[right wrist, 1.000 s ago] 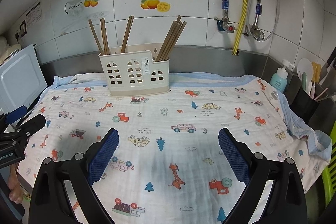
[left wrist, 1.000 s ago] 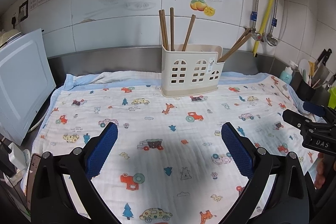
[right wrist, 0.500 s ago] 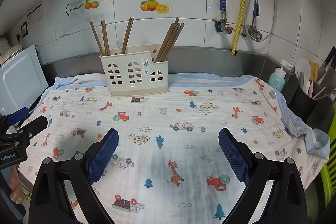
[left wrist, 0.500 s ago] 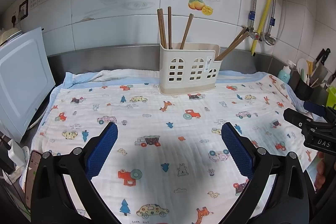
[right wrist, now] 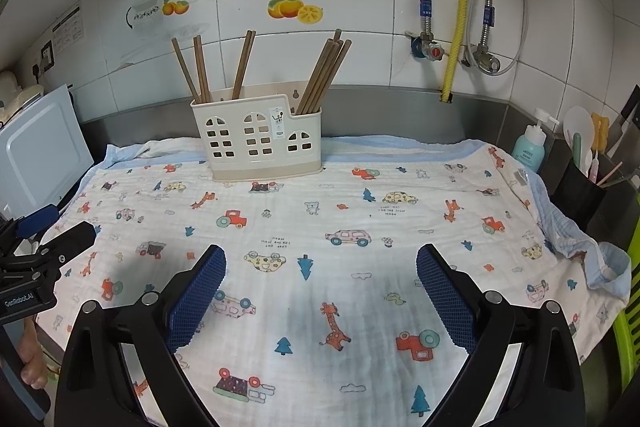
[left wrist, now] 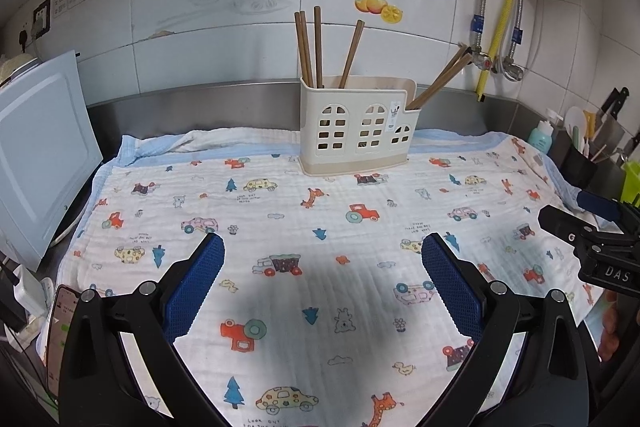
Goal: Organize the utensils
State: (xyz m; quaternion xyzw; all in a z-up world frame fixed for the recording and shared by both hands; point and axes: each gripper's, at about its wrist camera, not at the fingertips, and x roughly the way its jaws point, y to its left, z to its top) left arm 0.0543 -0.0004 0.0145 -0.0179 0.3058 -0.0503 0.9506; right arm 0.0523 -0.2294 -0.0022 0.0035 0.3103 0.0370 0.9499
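A cream utensil holder (left wrist: 356, 127) (right wrist: 258, 143) stands at the back of the printed cloth (left wrist: 320, 227) (right wrist: 360, 227). Several brown chopsticks (left wrist: 316, 47) (right wrist: 200, 67) stand in its tall left part. More chopsticks (left wrist: 440, 79) (right wrist: 324, 75) lean to the right out of its low right part. My left gripper (left wrist: 322, 259) is open and empty over the near cloth. My right gripper (right wrist: 320, 263) is open and empty over the near cloth. Each gripper shows at the edge of the other's view: the right one (left wrist: 592, 227), the left one (right wrist: 48, 235).
A white appliance (left wrist: 36, 163) stands at the left. A phone (left wrist: 62, 331) lies at the near left edge. A black utensil cup (right wrist: 580, 199) and a soap bottle (right wrist: 530, 143) stand at the right. Pipes and valves (right wrist: 452, 47) run down the tiled wall.
Both grippers have pulled back a little from the holder and stay open. Nothing on the cloth has moved.
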